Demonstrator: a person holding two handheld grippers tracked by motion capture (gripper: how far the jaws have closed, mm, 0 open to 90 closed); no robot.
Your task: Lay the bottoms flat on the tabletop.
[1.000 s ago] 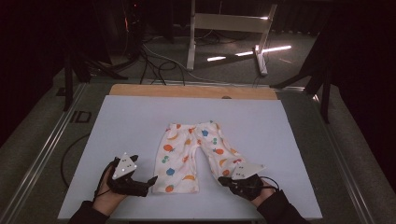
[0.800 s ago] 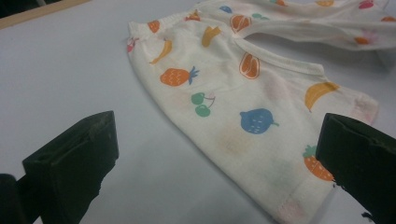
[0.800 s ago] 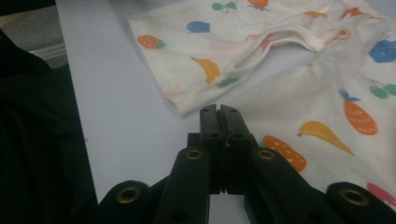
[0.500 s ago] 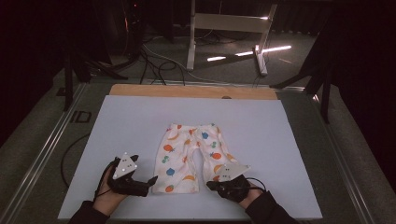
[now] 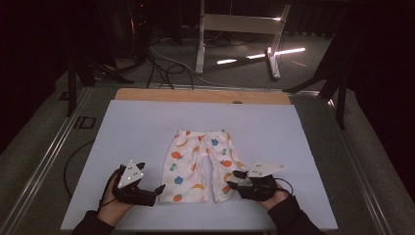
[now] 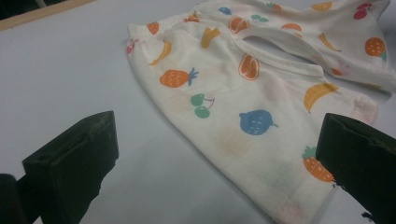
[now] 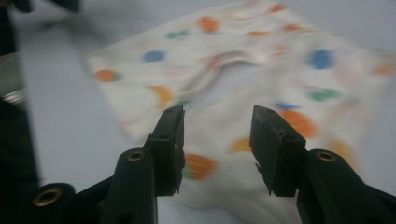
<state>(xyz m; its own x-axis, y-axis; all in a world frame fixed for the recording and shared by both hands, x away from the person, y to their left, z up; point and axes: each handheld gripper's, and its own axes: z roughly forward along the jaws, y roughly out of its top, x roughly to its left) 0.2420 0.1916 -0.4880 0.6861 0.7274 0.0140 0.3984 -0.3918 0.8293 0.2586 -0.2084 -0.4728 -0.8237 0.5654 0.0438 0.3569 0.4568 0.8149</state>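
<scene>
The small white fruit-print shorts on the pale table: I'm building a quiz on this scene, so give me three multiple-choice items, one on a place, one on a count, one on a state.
1. Where do the small white fruit-print shorts lie on the pale blue-grey table top?
A. between the two grippers
B. at the far wooden edge
C. hanging off the left side

2. How many garments lie on the table?
A. three
B. two
C. one

3. How do the right gripper's jaws stand?
A. clamped on a leg hem
B. apart, pressing on nothing
C. fully shut, empty

Answers: 1 A, the high view shows the left gripper by one leg and the right gripper by the other. 2 C, the shorts alone lie there. 3 B, the right gripper view shows a gap between the jaws, which have just been opening, with cloth beyond them.
</scene>
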